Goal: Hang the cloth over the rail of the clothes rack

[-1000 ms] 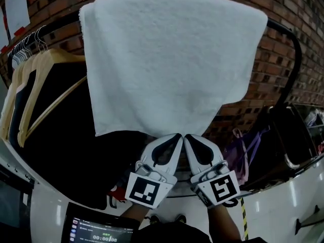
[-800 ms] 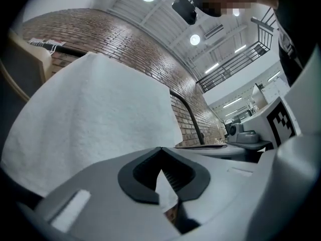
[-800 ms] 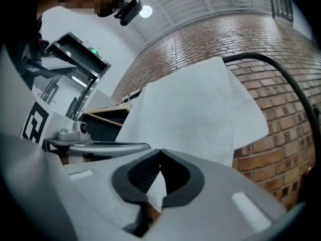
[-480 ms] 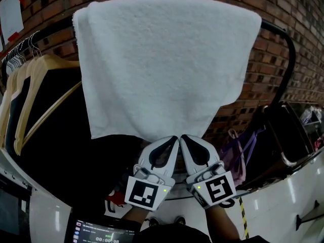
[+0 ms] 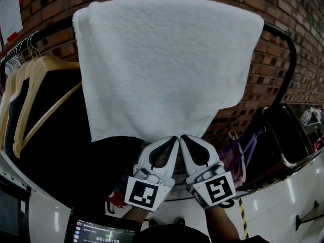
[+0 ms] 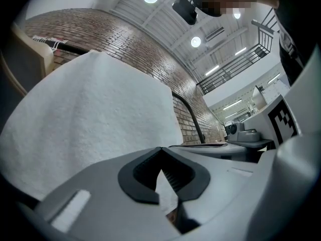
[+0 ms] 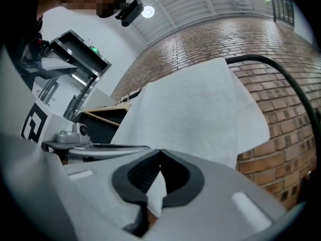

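Note:
A white cloth (image 5: 162,59) hangs draped over the black rail (image 5: 283,54) of the clothes rack, its front panel reaching down to mid-frame. Both grippers sit side by side right under its lower hem, pointing up at it. My left gripper (image 5: 174,137) is shut, and so is my right gripper (image 5: 183,136); their tips almost touch each other at the hem. In the left gripper view the cloth (image 6: 95,114) fills the space beyond the shut jaws. The right gripper view shows the cloth (image 7: 200,109) and the rail (image 7: 271,67) ahead. I see no cloth pinched between the pads.
Dark garments on wooden hangers (image 5: 35,90) crowd the rail's left part. A brick wall (image 5: 273,90) stands behind the rack. Purple bags (image 5: 238,151) hang low at the right. A screen (image 5: 104,232) shows at the bottom edge.
The view has shifted slightly, so the cloth sits a little further left in frame. Both grippers stay together under the hem.

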